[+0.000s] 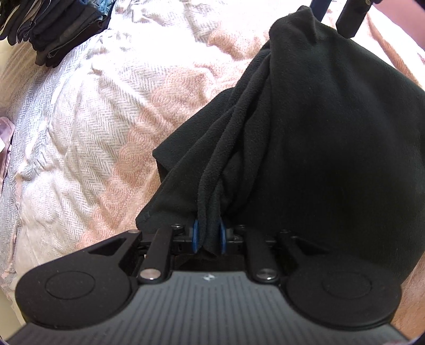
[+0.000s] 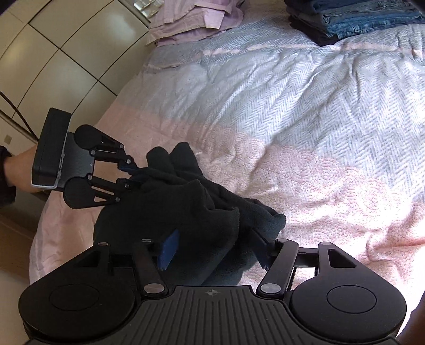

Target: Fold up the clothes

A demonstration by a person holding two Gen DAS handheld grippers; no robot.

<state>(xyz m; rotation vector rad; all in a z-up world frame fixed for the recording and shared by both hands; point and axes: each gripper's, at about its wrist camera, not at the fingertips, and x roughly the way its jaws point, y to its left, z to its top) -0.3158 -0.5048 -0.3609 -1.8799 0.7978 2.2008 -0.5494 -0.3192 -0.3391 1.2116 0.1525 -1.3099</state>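
- While the black fleece garment (image 2: 170, 209) lies bunched near the near edge of the pink-and-white woven bedspread (image 2: 305, 127), the fold looks only partly done: the cloth is heaped, not flat.
- On the garment's left side, the left gripper (image 1: 208, 236) is clamped tight on a gathered pleat of fleece; blue pads (image 1: 195, 234) press the cloth from both sides in its own view.
- Across the garment from it, the right gripper (image 2: 212, 246) stands spread apart. Fleece drapes between its fingers, but the blue pad (image 2: 168, 248) sits clear of the cloth, so it looks let go rather than gripped.
- Judging by that, the step in hand is setting down one end after a fold, with the left end not yet released.
- Beyond the garment, at the far side of the bedspread, sit a stack of folded dark and denim clothes (image 2: 358, 18) and a pile of folded lilac fabric (image 2: 196, 18), likely the finished pieces.
- Next, I would expect the right gripper to back away from the garment without dragging the fleece, then find a fresh edge or corner.
- Soft, thick fleece tends to slump and cling to the pads, so smoothing the heap flat against the bedspread probably comes before another fold.
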